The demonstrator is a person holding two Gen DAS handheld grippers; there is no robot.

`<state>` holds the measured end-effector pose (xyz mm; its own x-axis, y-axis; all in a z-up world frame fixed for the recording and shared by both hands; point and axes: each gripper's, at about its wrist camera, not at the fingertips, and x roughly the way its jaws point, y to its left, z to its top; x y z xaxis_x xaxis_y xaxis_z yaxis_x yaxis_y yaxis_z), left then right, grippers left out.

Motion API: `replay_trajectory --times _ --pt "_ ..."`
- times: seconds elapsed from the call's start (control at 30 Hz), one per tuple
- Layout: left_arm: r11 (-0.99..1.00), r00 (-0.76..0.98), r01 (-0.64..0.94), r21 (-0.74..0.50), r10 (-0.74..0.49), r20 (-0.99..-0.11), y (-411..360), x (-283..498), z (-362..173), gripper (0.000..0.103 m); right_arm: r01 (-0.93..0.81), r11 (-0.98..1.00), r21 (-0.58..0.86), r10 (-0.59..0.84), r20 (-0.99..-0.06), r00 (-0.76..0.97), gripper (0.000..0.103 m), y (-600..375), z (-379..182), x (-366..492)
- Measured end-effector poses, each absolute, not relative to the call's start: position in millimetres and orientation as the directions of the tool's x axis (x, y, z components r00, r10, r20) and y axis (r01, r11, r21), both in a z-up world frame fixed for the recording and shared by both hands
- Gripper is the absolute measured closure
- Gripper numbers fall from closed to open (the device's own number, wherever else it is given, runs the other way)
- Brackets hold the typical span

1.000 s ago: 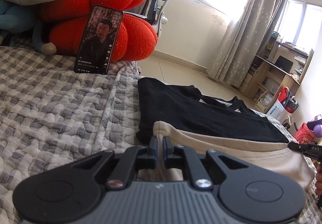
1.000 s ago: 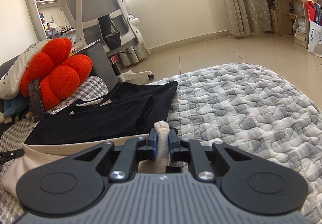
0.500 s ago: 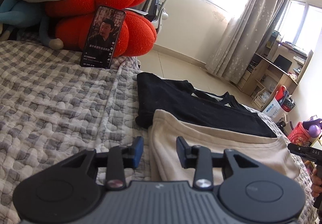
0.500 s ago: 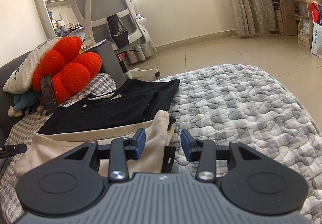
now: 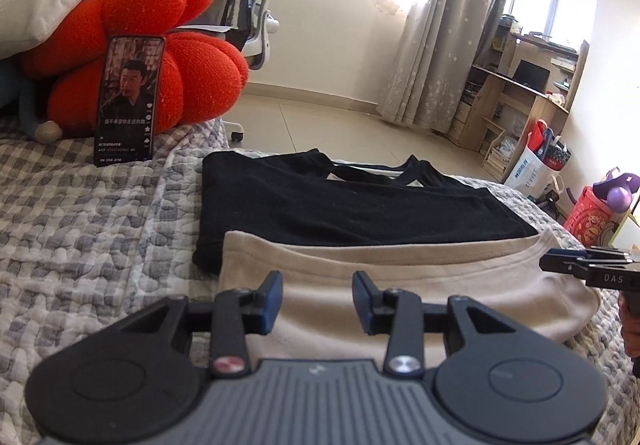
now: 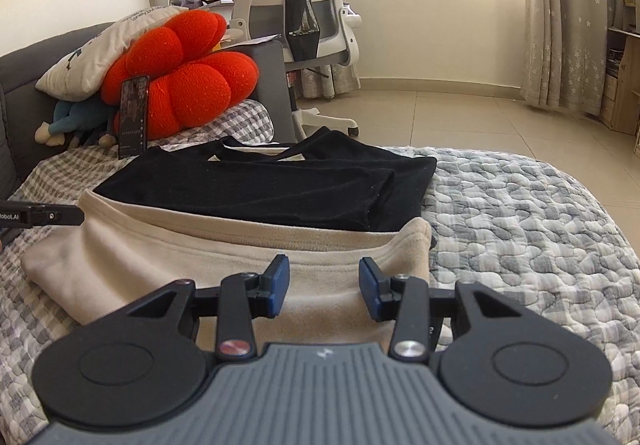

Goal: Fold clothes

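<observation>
- A white pillow (image 5: 60, 1) lies at the far left, resting on an orange flower-shaped cushion (image 5: 180, 57).
- A phone (image 5: 127, 101) leans upright against that cushion, its screen lit, standing on the grey checked quilt (image 5: 80, 229) that covers the bed.
- Behind the cushion, off the bed, stands a white office chair (image 6: 296, 5).
- The left gripper (image 5: 317, 299) hovers near the left end of the beige garment (image 5: 400, 285); its jaws are opening and stand apart, blue pads clear of the cloth, nothing pinched between them.
- The beige garment lies folded flat across the near middle of the bed, its far edge overlapping the black garment.
- The black garment (image 5: 340, 205) lies folded just beyond it, a pale lining showing at its neckline.
- The right gripper (image 6: 323, 287) hovers over the beige garment's right end, jaws apart and empty, pads off the fabric.
- At the far right stand a curtain (image 5: 440, 45), a wooden desk (image 5: 528, 101) and a shopping bag (image 5: 532, 169) on the tiled floor.
</observation>
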<state>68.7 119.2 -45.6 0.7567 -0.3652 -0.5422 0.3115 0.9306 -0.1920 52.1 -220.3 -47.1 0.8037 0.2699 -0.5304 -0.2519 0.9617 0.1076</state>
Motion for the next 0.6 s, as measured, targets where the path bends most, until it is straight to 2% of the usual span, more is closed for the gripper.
replay_trajectory --times 0.47,0.6 --pt "0.870 0.687 0.493 0.011 -0.381 -0.618 56.4 95.4 -56.6 0.061 -0.268 0.963 0.019 0.231 -0.566 0.791 0.060 -212.8 -51.0 70.0" --pt "0.874 0.687 0.486 0.004 -0.379 -0.620 56.3 97.9 -61.6 0.061 -0.280 0.960 -0.009 0.224 -0.574 0.788 0.061 -208.4 -57.0 72.4"
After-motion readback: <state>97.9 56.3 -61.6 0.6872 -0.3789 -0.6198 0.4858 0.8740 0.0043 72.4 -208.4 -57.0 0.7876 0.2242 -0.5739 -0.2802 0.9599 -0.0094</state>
